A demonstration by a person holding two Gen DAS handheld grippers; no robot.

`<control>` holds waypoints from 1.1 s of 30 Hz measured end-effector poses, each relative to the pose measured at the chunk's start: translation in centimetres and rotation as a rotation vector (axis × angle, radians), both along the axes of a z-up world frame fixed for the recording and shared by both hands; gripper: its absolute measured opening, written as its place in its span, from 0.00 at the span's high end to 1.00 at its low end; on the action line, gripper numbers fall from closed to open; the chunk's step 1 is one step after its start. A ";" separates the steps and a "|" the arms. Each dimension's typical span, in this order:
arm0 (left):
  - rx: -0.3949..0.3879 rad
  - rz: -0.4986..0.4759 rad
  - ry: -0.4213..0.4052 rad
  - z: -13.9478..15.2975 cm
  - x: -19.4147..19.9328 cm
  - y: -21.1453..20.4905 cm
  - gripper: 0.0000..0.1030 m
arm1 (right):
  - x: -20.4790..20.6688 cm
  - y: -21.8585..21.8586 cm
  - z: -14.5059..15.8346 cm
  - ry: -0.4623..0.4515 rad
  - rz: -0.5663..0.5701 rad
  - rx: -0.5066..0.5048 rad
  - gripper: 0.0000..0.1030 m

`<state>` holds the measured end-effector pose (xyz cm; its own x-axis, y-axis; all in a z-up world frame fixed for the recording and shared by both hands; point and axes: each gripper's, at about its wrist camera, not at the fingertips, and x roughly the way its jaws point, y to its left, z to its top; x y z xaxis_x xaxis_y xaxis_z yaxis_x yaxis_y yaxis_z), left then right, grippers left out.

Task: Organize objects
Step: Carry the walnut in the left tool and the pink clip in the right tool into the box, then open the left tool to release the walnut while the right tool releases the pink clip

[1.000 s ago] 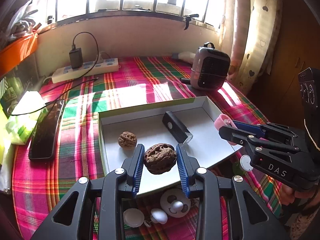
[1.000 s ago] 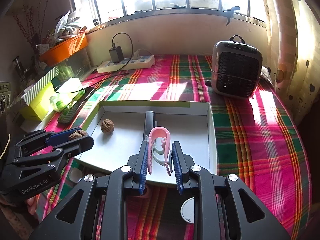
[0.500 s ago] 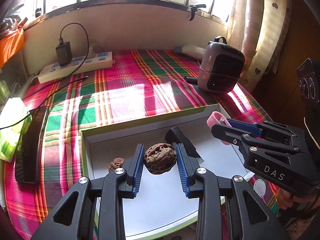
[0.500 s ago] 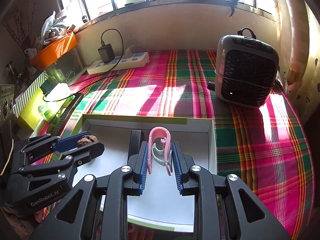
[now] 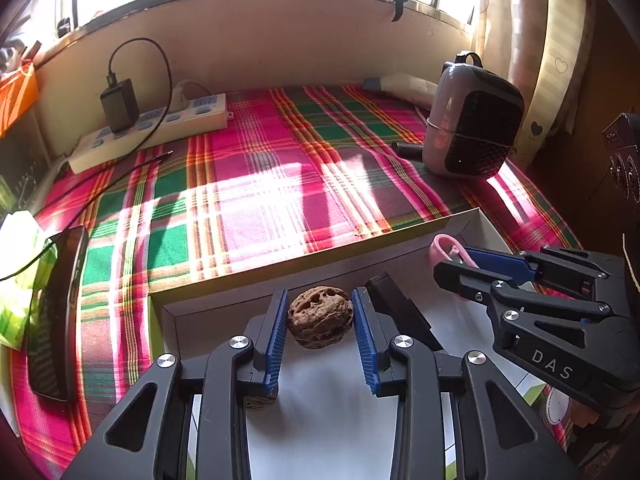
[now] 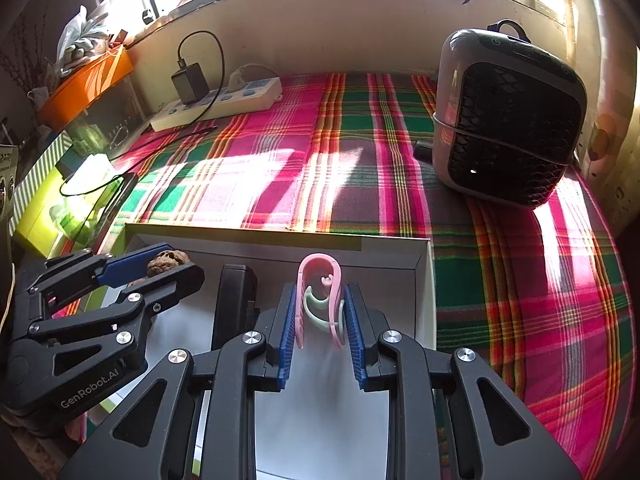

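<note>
My left gripper (image 5: 320, 322) is shut on a big brown walnut (image 5: 320, 322) and holds it above the white box tray (image 5: 304, 268). A smaller walnut (image 5: 260, 402) lies on the tray floor, mostly hidden under the left finger. A black rectangular gadget (image 5: 404, 312) lies in the tray to the right. My right gripper (image 6: 320, 308) is shut on a pink and pale-green plastic clip (image 6: 320, 292), above the tray (image 6: 280, 236). Each gripper shows in the other's view: the right one (image 5: 452, 260), the left one (image 6: 168, 262).
A plaid cloth covers the table (image 5: 256, 184). A small heater (image 6: 508, 120) stands at the back right. A white power strip (image 5: 152, 132) with a black charger lies at the back left. A black phone (image 5: 56, 312) and a green packet (image 5: 20, 280) lie at the left.
Both grippers moved forward over the tray with their loads still held. The small walnut has slipped under my left finger, and the items in front of the tray have left the view.
</note>
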<state>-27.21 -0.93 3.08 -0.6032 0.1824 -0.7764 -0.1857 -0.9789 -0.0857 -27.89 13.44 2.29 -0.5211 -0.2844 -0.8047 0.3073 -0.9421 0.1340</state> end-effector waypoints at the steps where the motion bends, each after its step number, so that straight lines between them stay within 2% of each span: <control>1: -0.003 0.002 -0.002 -0.1 -0.1 0.0 0.71 | -0.1 0.0 0.0 0.000 -0.001 0.001 0.76; 33: -0.043 0.001 -0.063 -1.7 -1.5 0.4 0.70 | -0.7 -0.6 -1.2 -0.023 -0.004 0.043 0.76</control>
<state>-28.70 -0.53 1.38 -0.5533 0.1476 -0.8198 -0.1798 -0.9821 -0.0554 -28.55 12.81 1.10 -0.5030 -0.2471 -0.8282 0.3011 -0.9483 0.1001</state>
